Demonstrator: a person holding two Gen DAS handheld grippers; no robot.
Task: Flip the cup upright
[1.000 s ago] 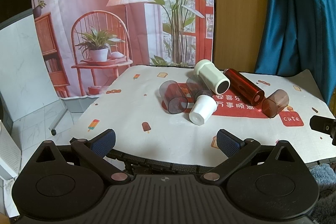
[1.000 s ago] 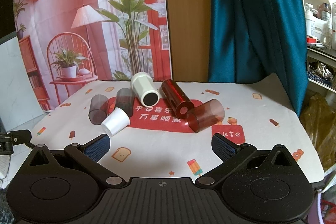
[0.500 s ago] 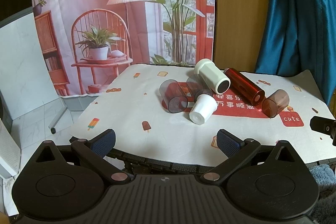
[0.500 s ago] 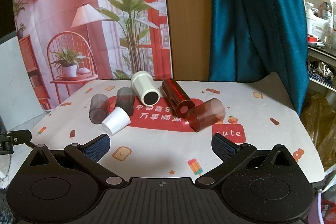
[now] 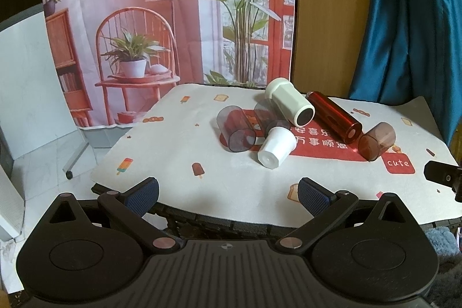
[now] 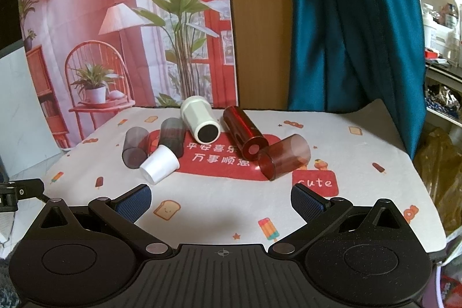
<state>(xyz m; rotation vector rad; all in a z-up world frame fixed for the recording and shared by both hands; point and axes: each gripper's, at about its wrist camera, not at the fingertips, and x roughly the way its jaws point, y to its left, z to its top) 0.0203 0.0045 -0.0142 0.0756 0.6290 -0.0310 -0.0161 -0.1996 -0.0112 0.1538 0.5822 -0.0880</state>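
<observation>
Several cups lie on their sides in a cluster on the white patterned mat: a small white cup, two smoky grey cups, a tall pale ribbed cup, a dark red tall cup and a brown cup. My left gripper is open and empty at the mat's near edge. My right gripper is open and empty, short of the cups.
A printed backdrop hangs behind the table, with a teal curtain to the right. The table drops off on the left to a tiled floor. Shelves with bottles stand far right.
The left view has shifted very slightly; the cups have not moved. Both grippers stay open and empty.
</observation>
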